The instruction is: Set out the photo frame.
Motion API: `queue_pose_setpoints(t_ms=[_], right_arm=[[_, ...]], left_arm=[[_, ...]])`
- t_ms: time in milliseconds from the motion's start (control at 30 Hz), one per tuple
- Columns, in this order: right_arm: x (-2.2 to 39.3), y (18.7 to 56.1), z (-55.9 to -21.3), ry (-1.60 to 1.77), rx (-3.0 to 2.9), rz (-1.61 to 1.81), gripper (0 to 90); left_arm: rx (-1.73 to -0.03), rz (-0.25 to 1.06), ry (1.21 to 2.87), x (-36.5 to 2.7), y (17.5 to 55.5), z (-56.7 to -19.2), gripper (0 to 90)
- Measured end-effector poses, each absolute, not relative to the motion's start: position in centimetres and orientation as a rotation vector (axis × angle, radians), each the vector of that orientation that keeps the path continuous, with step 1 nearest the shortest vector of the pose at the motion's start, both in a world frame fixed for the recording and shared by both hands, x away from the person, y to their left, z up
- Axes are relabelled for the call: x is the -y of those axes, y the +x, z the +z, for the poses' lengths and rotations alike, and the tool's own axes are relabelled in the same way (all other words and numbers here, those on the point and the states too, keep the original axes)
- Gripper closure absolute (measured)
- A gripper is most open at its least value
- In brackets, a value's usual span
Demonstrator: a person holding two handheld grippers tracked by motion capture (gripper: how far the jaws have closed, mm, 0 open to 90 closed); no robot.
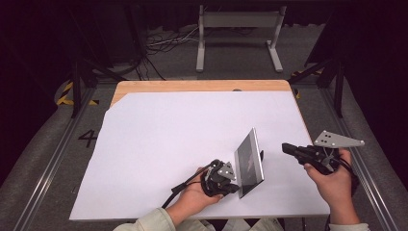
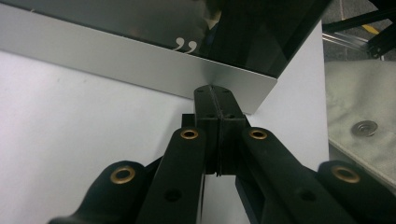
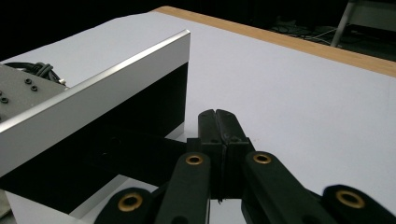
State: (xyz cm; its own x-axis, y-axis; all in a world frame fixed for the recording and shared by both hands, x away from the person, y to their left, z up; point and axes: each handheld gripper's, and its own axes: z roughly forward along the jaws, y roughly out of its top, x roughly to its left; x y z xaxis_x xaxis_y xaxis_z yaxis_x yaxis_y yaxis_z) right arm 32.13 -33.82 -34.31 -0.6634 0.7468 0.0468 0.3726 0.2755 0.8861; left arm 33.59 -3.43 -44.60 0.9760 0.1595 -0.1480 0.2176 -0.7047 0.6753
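A flat panel with a silver border and dark glossy face stands tilted on the white sheet, near the front right. My left gripper sits at its lower front corner, held by a hand. In the left gripper view that gripper is shut, its tips against the panel's silver border, nothing between the jaws. My right gripper hovers to the right of the panel, apart from it. In the right gripper view it is shut and empty, beside the panel's dark back.
A white sheet covers most of the wooden table. Behind the table stand a grey metal frame and floor cables. Dark stands flank both sides. The table's right edge lies close to my right hand.
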Motion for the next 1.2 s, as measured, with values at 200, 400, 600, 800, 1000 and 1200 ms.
queue_pose_setpoints(t_ms=[200,400,600,800,1000,1200], right_arm=[[34.0,32.1,-34.3,1.021,-2.163,1.353,90.0],[34.1,32.1,-34.3,1.03,-2.162,1.356,90.0],[34.3,32.1,-34.2,1.045,-2.153,1.36,87.6],[34.3,32.1,-34.2,1.057,-2.15,1.364,85.1],[34.2,32.2,-33.8,1.11,-2.158,1.39,74.4],[33.7,32.0,-32.5,1.219,-2.15,1.463,69.4]], left_arm=[[-0.245,-0.103,2.367,4.2,33.6,-44.6,90.0],[-0.236,-0.108,2.359,5.0,33.7,-44.7,90.0],[-0.241,-0.12,2.354,5.3,33.8,-44.7,90.0],[-0.228,-0.108,2.355,5.4,33.6,-44.7,89.2],[-0.207,-0.053,2.381,4.5,33.3,-43.9,86.0],[-0.277,-0.03,2.333,1.9,33.8,-42.4,84.0]])
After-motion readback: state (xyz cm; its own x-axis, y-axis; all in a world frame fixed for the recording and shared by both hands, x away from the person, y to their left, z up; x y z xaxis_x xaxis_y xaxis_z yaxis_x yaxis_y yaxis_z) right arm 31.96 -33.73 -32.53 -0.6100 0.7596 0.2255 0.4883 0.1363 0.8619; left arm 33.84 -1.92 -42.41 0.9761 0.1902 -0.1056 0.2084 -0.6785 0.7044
